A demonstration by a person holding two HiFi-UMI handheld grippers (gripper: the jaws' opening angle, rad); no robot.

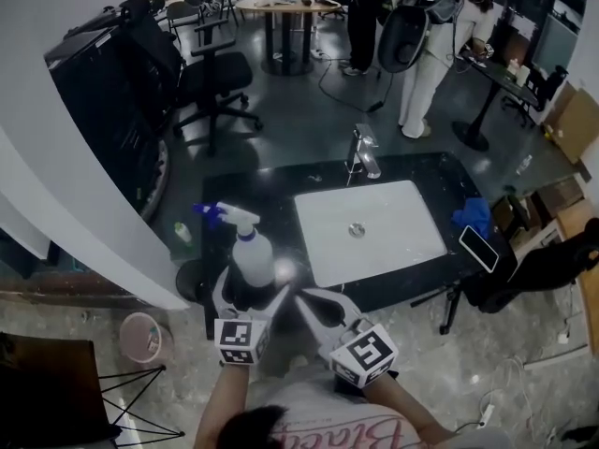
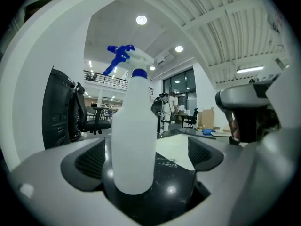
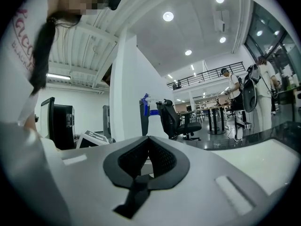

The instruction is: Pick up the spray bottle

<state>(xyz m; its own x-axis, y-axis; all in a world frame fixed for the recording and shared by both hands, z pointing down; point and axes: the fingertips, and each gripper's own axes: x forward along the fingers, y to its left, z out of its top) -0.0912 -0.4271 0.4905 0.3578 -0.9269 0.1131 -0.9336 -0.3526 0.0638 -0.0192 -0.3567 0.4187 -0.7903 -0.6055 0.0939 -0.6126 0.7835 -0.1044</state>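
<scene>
1. Head view: the spray bottle (image 1: 251, 251) stands upright on the dark counter (image 1: 421, 171), left of the white sink (image 1: 398, 237), so it is not lifted yet. I'd say the reach is done, and the squeeze and the lift are left. The left gripper (image 1: 251, 286) has its jaws spread, one on each side of the bottle's base. The right gripper (image 1: 314, 302) sits just beside it and carries nothing.

2. Left gripper view: the spray bottle (image 2: 134, 140) fills the gap of the left gripper (image 2: 146, 157), with its foot on the counter. The pads (image 2: 90, 161) stand wide and are not pressing it. The bottle sits closer to the left-hand pad, though I can't tell whether it brushes it.

3. Right gripper view: the right gripper (image 3: 146, 166) has its jaws pressed together with nothing between them. The spray bottle (image 3: 149, 121) shows beyond them, off to the side and untouched by this gripper.
</scene>
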